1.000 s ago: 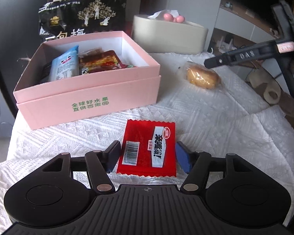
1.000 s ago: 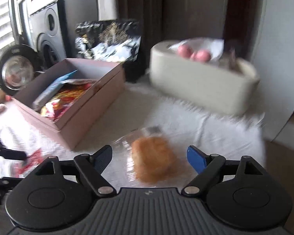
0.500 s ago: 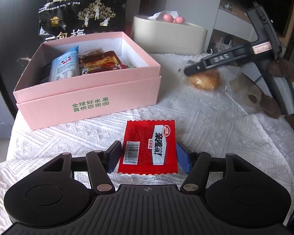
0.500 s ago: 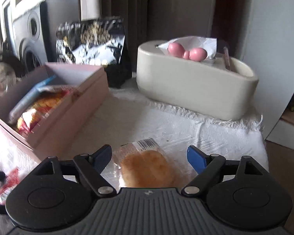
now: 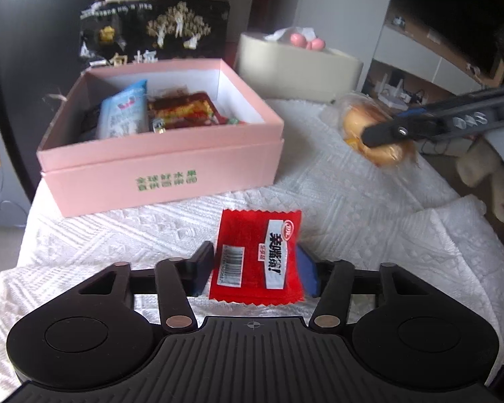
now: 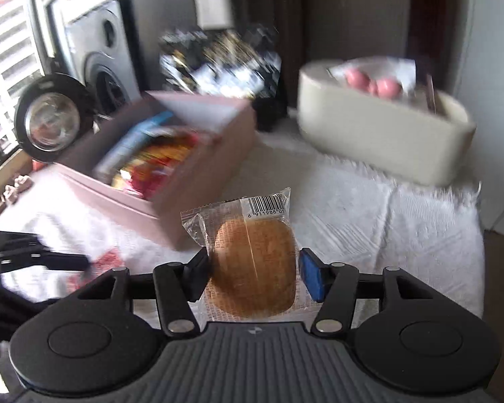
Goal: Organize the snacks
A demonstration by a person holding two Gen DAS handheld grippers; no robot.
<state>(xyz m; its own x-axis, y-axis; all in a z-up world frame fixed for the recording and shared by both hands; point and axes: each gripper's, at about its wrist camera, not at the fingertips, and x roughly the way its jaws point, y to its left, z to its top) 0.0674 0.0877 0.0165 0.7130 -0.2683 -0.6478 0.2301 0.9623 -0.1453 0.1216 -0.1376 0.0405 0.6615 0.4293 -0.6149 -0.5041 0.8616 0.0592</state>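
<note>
Your table is covered by a white textured cloth (image 5: 369, 201), and the biggest thing on it is the open pink box (image 5: 164, 168), already holding a pale blue packet (image 5: 124, 114) and a red-and-yellow one (image 5: 181, 109). Behind the box stands a black snack bag (image 5: 154, 33); to its right sits a cream oval tub (image 5: 295, 70) with two pink balls (image 5: 307, 41) on top.

Your left gripper (image 5: 255, 268) has its fingers pressed against both side edges of the red packet (image 5: 257, 255), which stands in front of the box with its barcode facing the camera. It looks gripped, lifted slightly off the cloth.

Your right gripper (image 6: 253, 270) is closed on the wrapped bun (image 6: 252, 262): the left finger touches the wrapper, and the blue pad (image 6: 310, 278) sits just beside the bun's right edge. In the left wrist view the bun (image 5: 369, 134) hangs above the cloth, to the right of the box.
</note>
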